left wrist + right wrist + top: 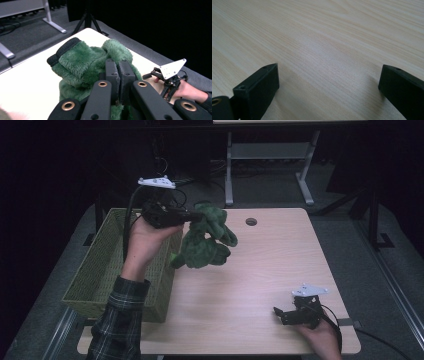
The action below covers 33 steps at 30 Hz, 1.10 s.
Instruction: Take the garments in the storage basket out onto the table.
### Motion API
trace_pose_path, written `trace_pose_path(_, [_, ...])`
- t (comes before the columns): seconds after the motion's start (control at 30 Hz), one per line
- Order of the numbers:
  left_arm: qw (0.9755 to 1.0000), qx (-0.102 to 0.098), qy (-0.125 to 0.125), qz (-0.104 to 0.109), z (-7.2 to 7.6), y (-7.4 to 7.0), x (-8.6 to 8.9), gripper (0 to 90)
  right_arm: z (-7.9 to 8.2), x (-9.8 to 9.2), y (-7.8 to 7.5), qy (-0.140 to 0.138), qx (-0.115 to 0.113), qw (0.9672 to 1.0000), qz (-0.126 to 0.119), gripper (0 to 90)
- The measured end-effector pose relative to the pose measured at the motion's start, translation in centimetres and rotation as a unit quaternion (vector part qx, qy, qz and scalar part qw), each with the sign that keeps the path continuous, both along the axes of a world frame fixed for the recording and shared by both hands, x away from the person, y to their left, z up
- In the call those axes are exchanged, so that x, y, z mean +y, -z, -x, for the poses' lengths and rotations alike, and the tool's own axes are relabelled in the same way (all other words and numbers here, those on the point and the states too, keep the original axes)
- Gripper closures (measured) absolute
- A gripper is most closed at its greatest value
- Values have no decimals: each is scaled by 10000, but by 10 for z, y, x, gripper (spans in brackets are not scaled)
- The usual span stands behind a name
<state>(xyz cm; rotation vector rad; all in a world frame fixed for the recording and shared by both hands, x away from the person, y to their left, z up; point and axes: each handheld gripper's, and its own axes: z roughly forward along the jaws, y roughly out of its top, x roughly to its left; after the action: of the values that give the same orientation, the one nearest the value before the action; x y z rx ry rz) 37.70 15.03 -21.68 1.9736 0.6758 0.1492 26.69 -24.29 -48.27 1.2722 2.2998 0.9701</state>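
Green plush cloth (206,239) hangs from my left claw (196,216), whose jaws are pinched tight on its fur, lifted above the surface (260,270) just beside the woven basket (100,265). My right claw (280,312) rests low near the surface's front corner, jaws spread wide on nothing.

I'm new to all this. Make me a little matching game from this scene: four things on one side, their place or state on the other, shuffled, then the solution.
Things:
1. green fluffy garment
2. woven basket
3. left gripper
4. right gripper

Places or states:
A. fingers wide apart over bare wood
B. hanging in the air above the table
C. standing at the table's left edge
D. fingers clamped shut on cloth

Pairs: 1-B, 2-C, 3-D, 4-A
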Motion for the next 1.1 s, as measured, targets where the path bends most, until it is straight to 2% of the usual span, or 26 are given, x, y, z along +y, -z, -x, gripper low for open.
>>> trace_pose_path(0.37, [9993, 224, 243, -152, 1, 35, -44, 880, 0, 0, 0, -15, 2, 10000, 7, 28])
trace_pose_path(0.5, [9991, 326, 259, -117, -1, 50, -59, 880, 0, 0, 0, -74, -16, 10000, 5, 28])
trace_pose_path(0.6, [9986, 390, 297, -191, -2, 62, -71, 881, 0, 0, 0, -74, -24, 10000, 12, 28])
trace_pose_path(0.8, [9975, 548, 362, -249, -4, 88, -92, 880, 0, 0, 0, -61, -9, 10000, 7, 28])
trace_pose_path(0.97, [9954, 766, 482, -306, -2, 111, -105, 880, 0, 0, 0, -65, -8, 10000, 6, 28])
trace_pose_path(1.1, [9945, 854, 494, -355, -2, 126, -113, 880, 0, 0, 0, -65, -1, 10000, 4, 28])
